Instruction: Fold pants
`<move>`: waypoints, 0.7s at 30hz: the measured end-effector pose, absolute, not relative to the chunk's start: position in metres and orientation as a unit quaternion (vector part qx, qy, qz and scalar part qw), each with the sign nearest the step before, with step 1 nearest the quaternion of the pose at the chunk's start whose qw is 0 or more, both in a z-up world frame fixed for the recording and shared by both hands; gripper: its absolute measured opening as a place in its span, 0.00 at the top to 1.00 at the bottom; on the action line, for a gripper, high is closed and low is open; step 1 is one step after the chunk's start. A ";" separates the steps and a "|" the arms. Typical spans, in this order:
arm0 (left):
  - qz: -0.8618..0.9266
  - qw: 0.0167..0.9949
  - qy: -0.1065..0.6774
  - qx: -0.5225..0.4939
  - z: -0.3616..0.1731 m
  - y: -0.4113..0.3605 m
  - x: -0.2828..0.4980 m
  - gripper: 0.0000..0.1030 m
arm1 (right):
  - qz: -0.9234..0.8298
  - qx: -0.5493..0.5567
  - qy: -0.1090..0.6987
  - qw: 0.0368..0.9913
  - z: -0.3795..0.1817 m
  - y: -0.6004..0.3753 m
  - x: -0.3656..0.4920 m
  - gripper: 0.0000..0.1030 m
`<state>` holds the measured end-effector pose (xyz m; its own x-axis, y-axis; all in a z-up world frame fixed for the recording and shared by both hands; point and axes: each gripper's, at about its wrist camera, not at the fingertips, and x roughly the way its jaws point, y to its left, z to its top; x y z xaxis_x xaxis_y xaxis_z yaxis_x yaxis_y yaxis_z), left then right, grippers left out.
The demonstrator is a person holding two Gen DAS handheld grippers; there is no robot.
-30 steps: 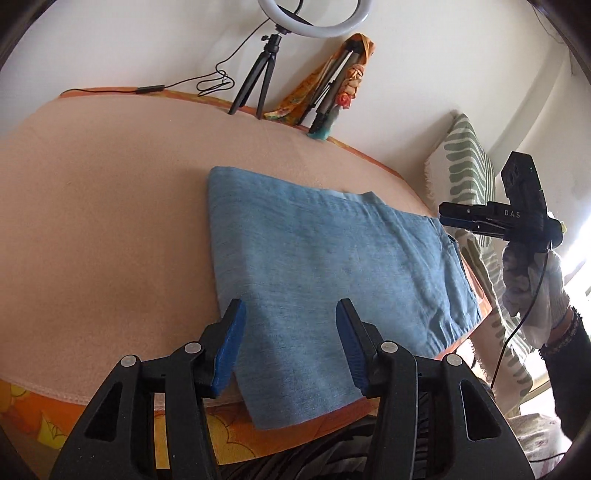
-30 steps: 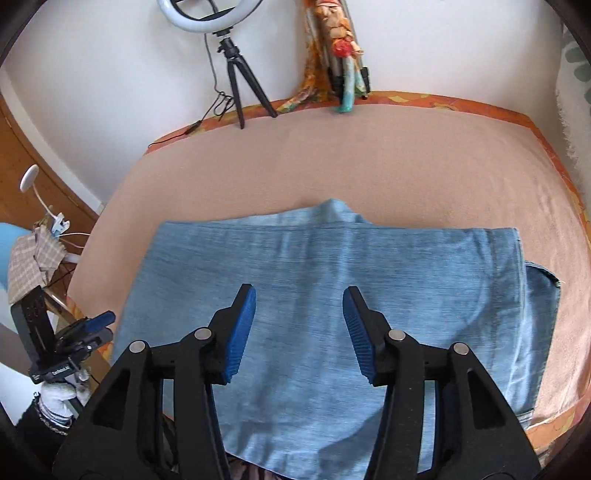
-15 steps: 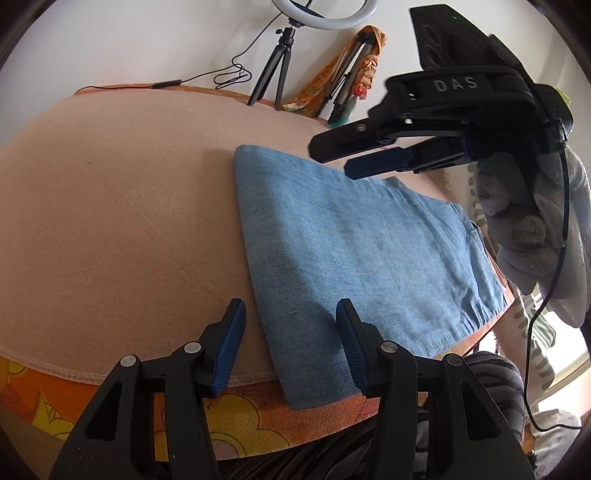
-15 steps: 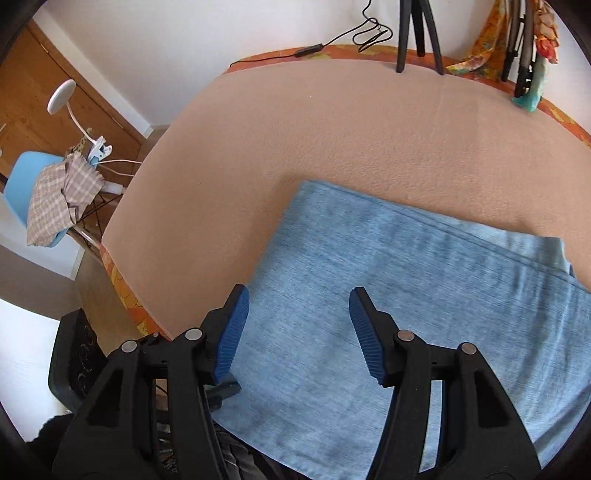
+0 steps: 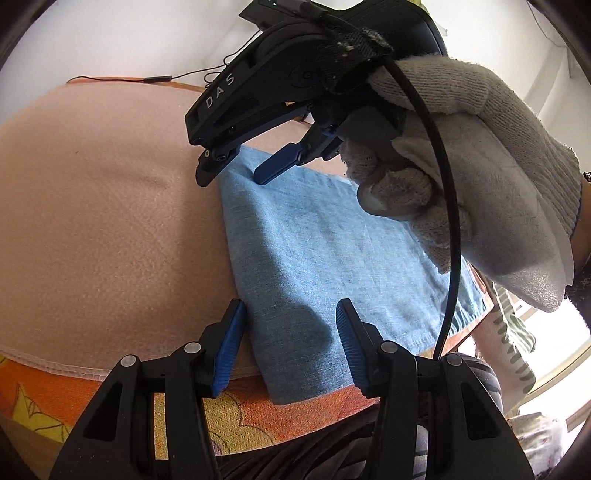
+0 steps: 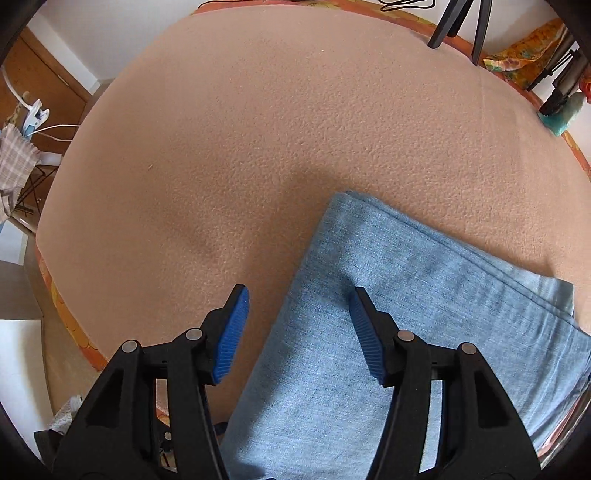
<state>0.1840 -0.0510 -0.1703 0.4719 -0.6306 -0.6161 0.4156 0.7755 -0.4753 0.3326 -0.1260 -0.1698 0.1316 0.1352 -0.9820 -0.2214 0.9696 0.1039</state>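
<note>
The pants (image 5: 332, 258) lay flat on the bed (image 5: 103, 206), already doubled into a long blue denim band, with one short end hanging a little over the near edge of the peach blanket (image 6: 258, 129). We judged that the folded left edge, straight and thick, was the side being lined up for the next fold across the length.

The left tongs (image 5: 290, 345) stood wide open with nothing between them, poised over the near corner of the pants; the left pad sat over the blanket just beside the fabric edge, the right pad over the denim. We could not tell whether either pad touched the cloth.

The right tongs (image 6: 297, 330) were likewise spread wide and empty. In the left wrist view they (image 5: 236, 168) hovered low over the far corner of the same folded edge, one finger over the blanket, the other over the denim. This straddling placement looked to us like preparation to pinch both corners of one short edge together.

The gloved right hand (image 5: 461, 184) reached across from the right, gripping the handle with fingers curled around the trigger, tool tilted down toward the cloth. A black cable (image 5: 448, 240) hung from it. Beyond the bed stood tripod legs (image 6: 461, 26) against the wall.
</note>
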 end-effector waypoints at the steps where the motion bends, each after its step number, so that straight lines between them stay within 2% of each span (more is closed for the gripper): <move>1: -0.310 0.846 0.411 -0.136 -0.170 -0.050 0.184 0.52 | 0.116 -0.043 0.652 0.748 -0.173 -0.122 0.333 0.42; 6: -0.312 0.846 0.407 -0.147 -0.167 -0.046 0.185 0.52 | 0.094 -0.081 0.653 0.747 -0.184 -0.109 0.332 0.49; 8: -0.312 0.846 0.406 -0.151 -0.165 -0.043 0.184 0.52 | 0.086 -0.082 0.646 0.754 -0.183 -0.109 0.330 0.61; 12: -0.308 0.845 0.406 -0.161 -0.161 -0.039 0.186 0.52 | 0.093 -0.047 0.641 0.760 -0.180 -0.117 0.330 0.79; 14: -0.308 0.842 0.412 -0.166 -0.160 -0.040 0.189 0.48 | 0.104 -0.020 0.638 0.763 -0.177 -0.126 0.328 0.90; 16: -0.310 0.836 0.419 -0.171 -0.158 -0.043 0.195 0.44 | 0.111 0.004 0.631 0.768 -0.173 -0.132 0.324 0.92; 21: -0.308 0.822 0.438 -0.194 -0.166 -0.044 0.203 0.44 | 0.130 0.081 0.609 0.778 -0.155 -0.162 0.317 0.95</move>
<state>0.2034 -0.0437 -0.1655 0.4258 -0.6761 -0.6014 0.3366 0.7353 -0.5883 0.3168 -0.1618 -0.1551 0.2246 0.3018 -0.9266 -0.1044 0.9528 0.2850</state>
